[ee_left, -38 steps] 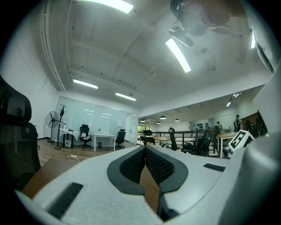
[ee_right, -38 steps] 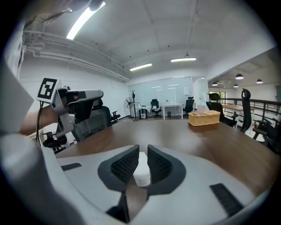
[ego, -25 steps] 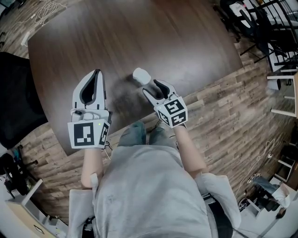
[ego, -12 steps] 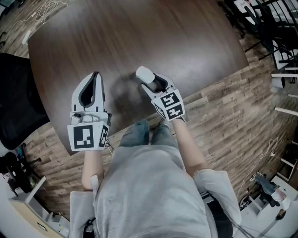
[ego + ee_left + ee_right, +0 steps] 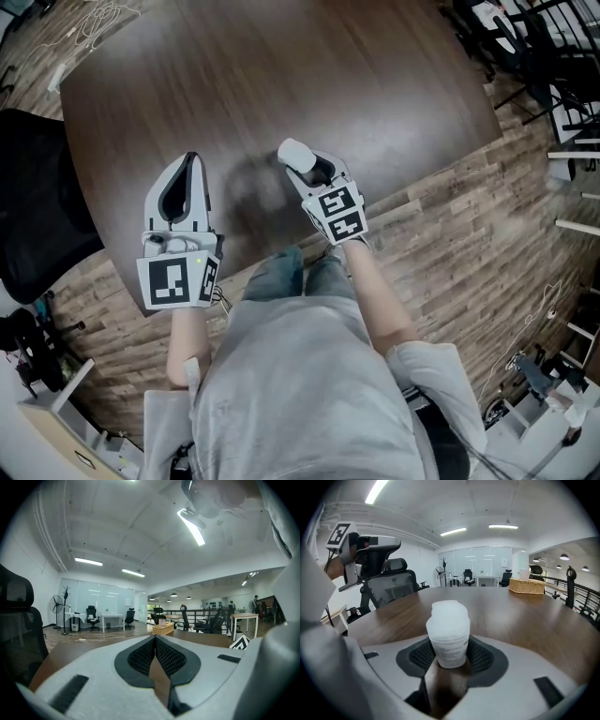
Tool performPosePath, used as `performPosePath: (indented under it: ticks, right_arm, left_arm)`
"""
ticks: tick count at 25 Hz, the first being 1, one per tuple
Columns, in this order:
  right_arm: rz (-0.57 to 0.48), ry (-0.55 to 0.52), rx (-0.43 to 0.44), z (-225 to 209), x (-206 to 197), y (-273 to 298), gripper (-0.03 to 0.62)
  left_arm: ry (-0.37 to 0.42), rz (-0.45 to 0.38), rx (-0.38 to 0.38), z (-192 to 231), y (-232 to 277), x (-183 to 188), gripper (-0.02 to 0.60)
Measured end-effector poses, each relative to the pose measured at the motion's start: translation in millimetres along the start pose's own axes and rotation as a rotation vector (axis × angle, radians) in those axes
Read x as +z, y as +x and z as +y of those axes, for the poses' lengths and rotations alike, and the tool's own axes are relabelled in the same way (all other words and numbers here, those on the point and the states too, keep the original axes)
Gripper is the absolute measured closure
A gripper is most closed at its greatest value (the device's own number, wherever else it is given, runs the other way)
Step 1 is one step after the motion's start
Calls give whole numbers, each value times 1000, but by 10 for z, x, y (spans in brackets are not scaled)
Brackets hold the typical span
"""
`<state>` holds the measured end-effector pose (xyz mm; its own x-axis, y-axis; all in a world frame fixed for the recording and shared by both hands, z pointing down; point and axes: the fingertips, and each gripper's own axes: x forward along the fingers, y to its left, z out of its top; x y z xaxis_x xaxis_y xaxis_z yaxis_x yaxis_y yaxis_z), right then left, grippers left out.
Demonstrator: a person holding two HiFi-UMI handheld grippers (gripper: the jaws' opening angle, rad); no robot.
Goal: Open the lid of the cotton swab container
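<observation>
The cotton swab container (image 5: 293, 154), a small white translucent tub with its domed lid on, stands upright on the dark wooden table (image 5: 281, 75) near its front edge. My right gripper (image 5: 302, 169) reaches it from the near side. In the right gripper view the container (image 5: 449, 637) stands between the two black pads (image 5: 419, 656), and my right gripper (image 5: 450, 657) has its jaws wide and closing around the tub's lower body. My left gripper (image 5: 192, 159) is to the left, apart from the container, shut and empty; its pads meet in the left gripper view (image 5: 155, 639).
A black office chair (image 5: 37, 206) stands at the table's left edge. More chairs and desks (image 5: 525, 47) are at the upper right. A wicker basket (image 5: 527, 586) sits on the table's far side. The person's legs are against the table's front edge.
My right gripper has moved forward and a little left, so the container now stands between its fingertips rather than ahead of them. The left gripper has barely moved.
</observation>
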<state>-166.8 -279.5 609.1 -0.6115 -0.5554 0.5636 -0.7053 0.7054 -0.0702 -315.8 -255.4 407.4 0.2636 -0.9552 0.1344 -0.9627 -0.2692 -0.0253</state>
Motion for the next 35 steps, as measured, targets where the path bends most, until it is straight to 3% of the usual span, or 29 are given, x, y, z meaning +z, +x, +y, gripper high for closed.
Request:
performPosePath:
  ticks: [13, 21, 26, 30, 35]
  right_arm:
    - [-124, 9, 15, -33, 625, -528, 401]
    - [-214, -75, -31, -127, 1065, -1009, 401]
    - [-242, -53, 7, -154, 1208, -1258, 401]
    - [-246, -43, 12, -220, 1273, -1476, 401]
    - [-242, -73, 27, -244, 1333, -1736, 401]
  left_arm:
    - [4, -42, -26, -182, 81, 181, 572]
    - [17, -83, -56, -424, 128, 401, 572]
    - [27, -115, -84, -603, 146, 529, 572]
    - [46, -139, -141, -822, 165, 666, 572]
    - [66, -183, -284, -1203, 176, 866, 571]
